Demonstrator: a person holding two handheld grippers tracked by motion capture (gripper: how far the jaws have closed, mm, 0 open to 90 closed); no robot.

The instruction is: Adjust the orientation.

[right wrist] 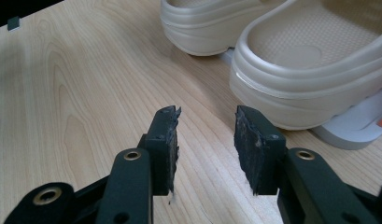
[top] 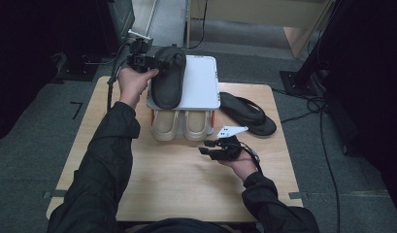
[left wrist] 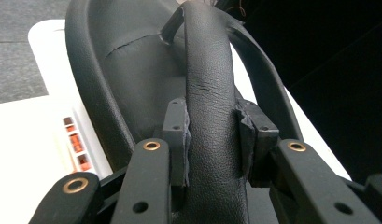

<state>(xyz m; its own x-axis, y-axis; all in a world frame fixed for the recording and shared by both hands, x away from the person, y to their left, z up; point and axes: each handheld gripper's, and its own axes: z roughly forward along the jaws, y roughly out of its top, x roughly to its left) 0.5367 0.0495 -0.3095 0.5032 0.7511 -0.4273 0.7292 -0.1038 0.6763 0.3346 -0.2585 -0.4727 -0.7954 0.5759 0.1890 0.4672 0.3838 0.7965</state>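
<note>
The left fingers (left wrist: 179, 126) are squeezed on the strap (left wrist: 209, 93) of a black sandal (top: 168, 80). The strap sits snug between the pads, and it looks soft and a bit wrinkly, so it should bend but not slip. The sandal is likely light. The strap is a good place to hold, since the sole is too wide and floppy to pinch.

The sandal rests on the white rack (top: 203, 82) at the 12 o'clock end of the worktop (top: 152, 179), on the rack's top at its 9 o'clock side. The left gripper (top: 157, 62) comes at it from 10 o'clock.

The right gripper (top: 210, 148) waits low near 4 o'clock. Its fingers (right wrist: 163, 135) are apart with nothing between them.

The left gripper view shows the grip up close. The high view shows the second black sandal (top: 247, 114) lying at 2 o'clock and the beige shoes (top: 181, 125) under the rack. The right gripper view shows the beige shoes' bumpy insides.
</note>
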